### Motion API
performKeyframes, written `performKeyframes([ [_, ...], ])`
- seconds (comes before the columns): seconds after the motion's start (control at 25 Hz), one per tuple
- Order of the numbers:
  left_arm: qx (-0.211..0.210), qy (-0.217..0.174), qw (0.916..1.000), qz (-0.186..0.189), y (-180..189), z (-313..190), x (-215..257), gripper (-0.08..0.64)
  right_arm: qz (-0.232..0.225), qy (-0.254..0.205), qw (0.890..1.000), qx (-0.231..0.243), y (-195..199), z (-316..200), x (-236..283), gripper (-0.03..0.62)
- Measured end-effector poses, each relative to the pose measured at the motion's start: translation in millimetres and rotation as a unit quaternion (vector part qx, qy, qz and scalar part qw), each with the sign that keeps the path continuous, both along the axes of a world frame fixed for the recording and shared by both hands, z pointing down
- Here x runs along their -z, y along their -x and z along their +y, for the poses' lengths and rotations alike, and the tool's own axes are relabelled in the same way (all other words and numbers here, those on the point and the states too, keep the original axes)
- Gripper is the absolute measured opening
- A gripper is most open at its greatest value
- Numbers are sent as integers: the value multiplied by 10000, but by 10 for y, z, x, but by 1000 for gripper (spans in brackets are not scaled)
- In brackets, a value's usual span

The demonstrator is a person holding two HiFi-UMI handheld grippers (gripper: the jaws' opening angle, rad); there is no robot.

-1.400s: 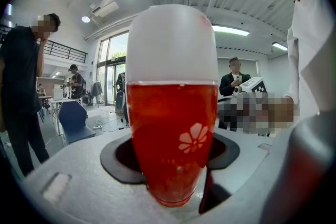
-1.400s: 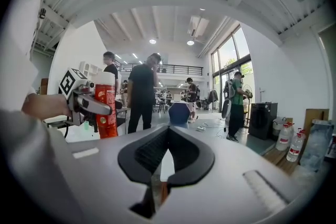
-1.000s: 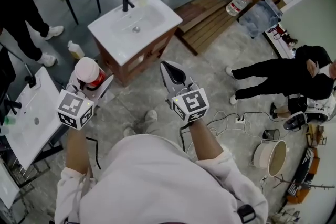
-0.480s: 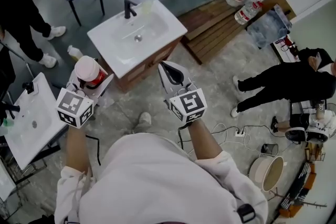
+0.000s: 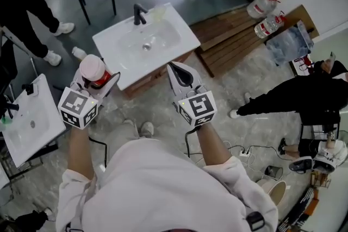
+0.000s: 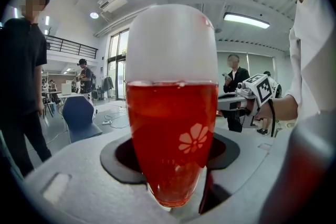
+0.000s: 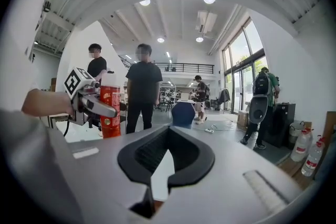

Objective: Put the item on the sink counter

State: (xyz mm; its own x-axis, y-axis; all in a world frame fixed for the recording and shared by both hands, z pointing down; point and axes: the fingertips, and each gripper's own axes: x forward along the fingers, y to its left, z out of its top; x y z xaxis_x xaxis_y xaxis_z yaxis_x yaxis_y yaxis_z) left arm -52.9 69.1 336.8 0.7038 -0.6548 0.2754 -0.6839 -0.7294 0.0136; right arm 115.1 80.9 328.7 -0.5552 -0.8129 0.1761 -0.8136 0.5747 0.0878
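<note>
Facing white sink desk (image 5: 183, 35) at 12 o'clock (grey floor (image 5: 157, 108) below); clamping red bottle (image 5: 91, 68) in left gripper (image 5: 99, 80), with right gripper (image 5: 174, 69) pressed together, empty.

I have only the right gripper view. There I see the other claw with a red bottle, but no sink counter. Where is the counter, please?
Observer: In the head view the white sink counter lies ahead of both claws, with a black faucet at its far edge.
Operator: Is the bottle above it?
Observer: Not yet. The red bottle in the left claw shows just left of the counter's near-left edge.
Operator: Is it held well?
Observer: The left gripper view shows it upright between the jaws, white cap on top.
</note>
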Motion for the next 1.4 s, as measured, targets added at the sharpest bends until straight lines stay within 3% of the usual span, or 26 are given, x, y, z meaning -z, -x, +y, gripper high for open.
performKeyframes([
  [0.44,44,87,9999,-34,4,-794,-151,295,59,168,9998,-30,-74,-718,-132,3],
  [0.92,-145,74,9999,35,274,-1787,-337,295,181,152,9993,-306,147,-1742,-185,3],
  [1.4,-257,-5,9997,5,330,-2430,-374,295,242,222,9988,-368,260,-2387,-249,3],
])
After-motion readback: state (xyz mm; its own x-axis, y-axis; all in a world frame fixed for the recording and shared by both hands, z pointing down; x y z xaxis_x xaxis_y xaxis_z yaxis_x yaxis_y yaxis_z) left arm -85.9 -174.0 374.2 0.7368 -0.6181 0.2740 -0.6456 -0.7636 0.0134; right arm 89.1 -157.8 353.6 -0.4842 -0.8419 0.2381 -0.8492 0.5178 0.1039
